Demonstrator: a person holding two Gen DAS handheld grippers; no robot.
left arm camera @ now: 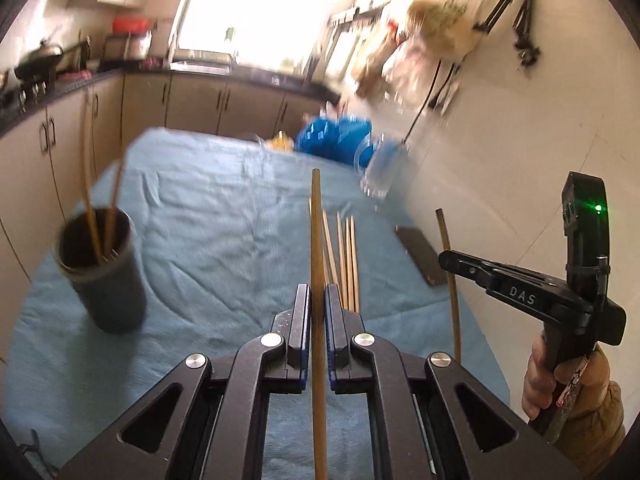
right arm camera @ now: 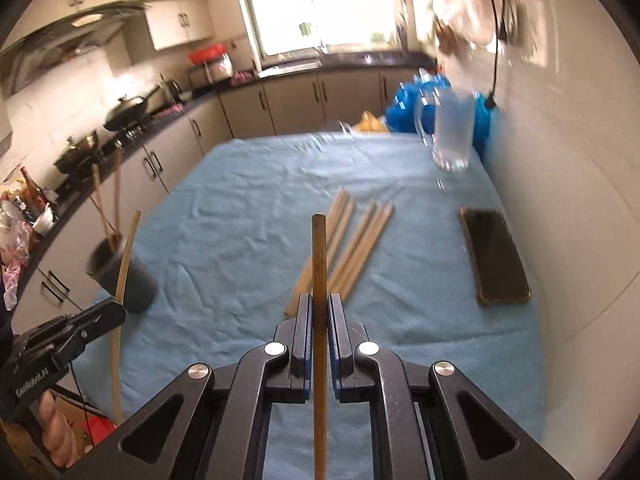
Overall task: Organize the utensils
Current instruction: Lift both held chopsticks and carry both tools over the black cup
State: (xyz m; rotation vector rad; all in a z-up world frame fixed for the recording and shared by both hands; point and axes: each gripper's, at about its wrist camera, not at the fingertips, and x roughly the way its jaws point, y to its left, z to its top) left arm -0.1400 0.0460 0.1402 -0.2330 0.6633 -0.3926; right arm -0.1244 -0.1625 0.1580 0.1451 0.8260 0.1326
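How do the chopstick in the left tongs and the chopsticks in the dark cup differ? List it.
1. The held chopstick is clamped in the left tongs; the cup chopsticks stand loose in the dark cup.
2. The held chopstick hangs above the blue cloth; the cup chopsticks lean upright.
Both look like slim brown sticks.

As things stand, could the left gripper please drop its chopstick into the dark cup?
Probably yes: the left gripper holds its chopstick, the cup stands open-topped nearby, and nothing lies between them.

My left gripper is clamped tight, fingers angled downward. My right gripper is clamped too, pitched down more steeply, a hand wrapped round its handle.
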